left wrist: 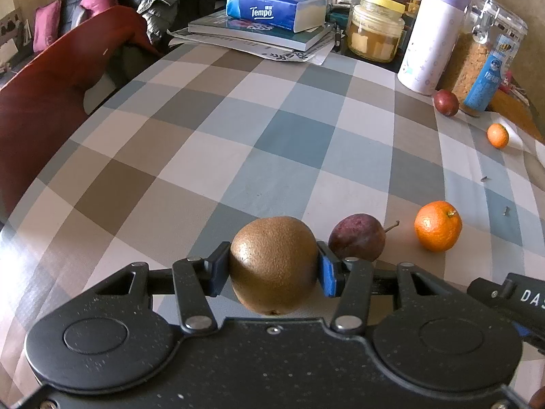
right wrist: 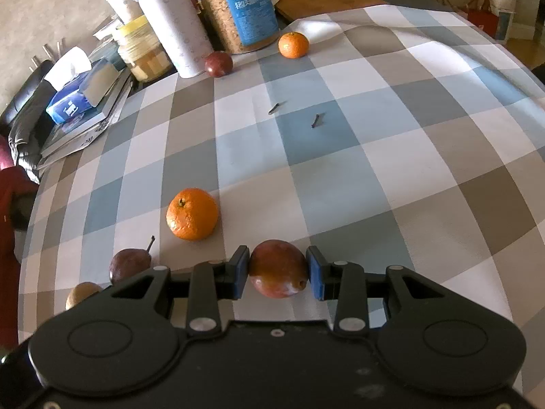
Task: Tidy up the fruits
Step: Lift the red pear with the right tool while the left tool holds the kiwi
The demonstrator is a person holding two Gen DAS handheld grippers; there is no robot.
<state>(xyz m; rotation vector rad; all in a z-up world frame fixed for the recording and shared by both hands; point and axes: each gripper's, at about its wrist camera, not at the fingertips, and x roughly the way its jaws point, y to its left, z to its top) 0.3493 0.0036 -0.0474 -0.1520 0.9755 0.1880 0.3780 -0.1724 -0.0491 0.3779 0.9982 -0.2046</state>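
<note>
My left gripper (left wrist: 273, 266) is shut on a brown kiwi (left wrist: 273, 262), just above the checked tablecloth. A purple passion fruit (left wrist: 357, 237) with a stem lies right of it, then an orange (left wrist: 437, 225). My right gripper (right wrist: 277, 271) is shut on a red-orange plum (right wrist: 278, 267). In the right wrist view the orange (right wrist: 191, 214), the passion fruit (right wrist: 129, 266) and the kiwi (right wrist: 81, 293) lie in a row to the left. Far back lie a dark red fruit (left wrist: 446, 102) (right wrist: 218, 64) and a small tangerine (left wrist: 497, 135) (right wrist: 293, 45).
The far table edge holds a tissue pack (left wrist: 272, 8) on books, a glass jar (left wrist: 374, 30), a lilac flask (left wrist: 431, 30) and a cereal jar (right wrist: 243, 6). Two small dark stems (right wrist: 316, 120) lie mid-cloth. A red chair (left wrist: 51, 78) stands left.
</note>
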